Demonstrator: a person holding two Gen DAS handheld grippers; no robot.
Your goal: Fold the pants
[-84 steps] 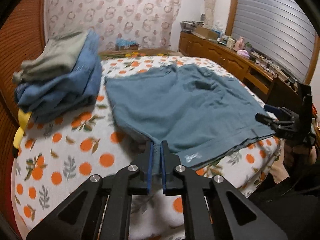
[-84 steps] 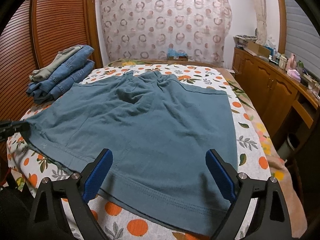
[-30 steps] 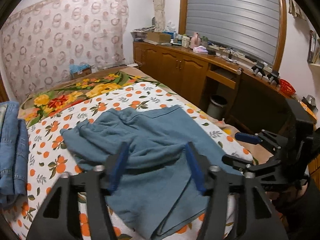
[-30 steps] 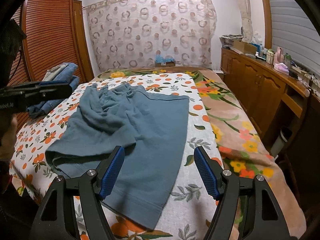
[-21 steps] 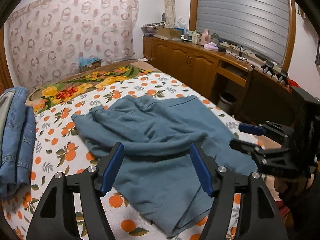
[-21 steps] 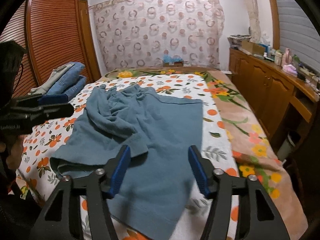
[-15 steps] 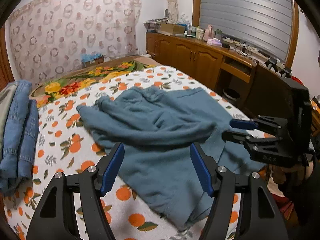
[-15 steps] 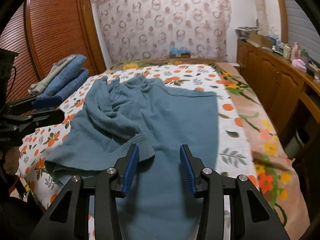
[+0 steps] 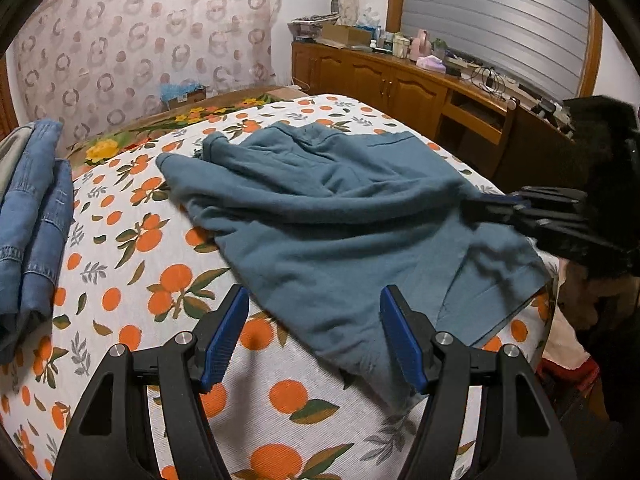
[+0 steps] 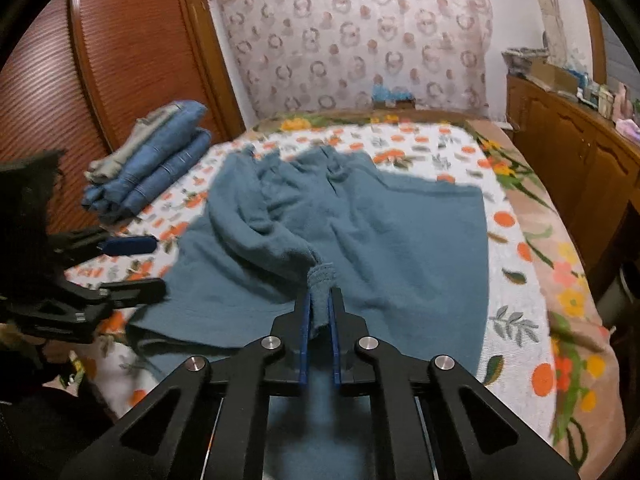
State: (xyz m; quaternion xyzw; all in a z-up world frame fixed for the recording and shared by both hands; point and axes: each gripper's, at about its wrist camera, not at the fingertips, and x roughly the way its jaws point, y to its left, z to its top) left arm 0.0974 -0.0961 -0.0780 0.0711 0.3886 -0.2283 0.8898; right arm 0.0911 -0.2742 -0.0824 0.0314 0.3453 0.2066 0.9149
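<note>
— How many grippers did you have in play, and what were they doing?

— Two. Your right gripper (image 10: 319, 312) was clamped on a bunched hem of the one pair of teal pants (image 10: 384, 240), nearest the camera. Your left gripper (image 9: 312, 336) hung spread wide with nothing between its fingers, just over the pants' near edge.

— And farther off?

— The pants lay rumpled across the orange-print bed (image 9: 132, 280). To the far left sat one stack of folded jeans (image 10: 152, 156).
</note>
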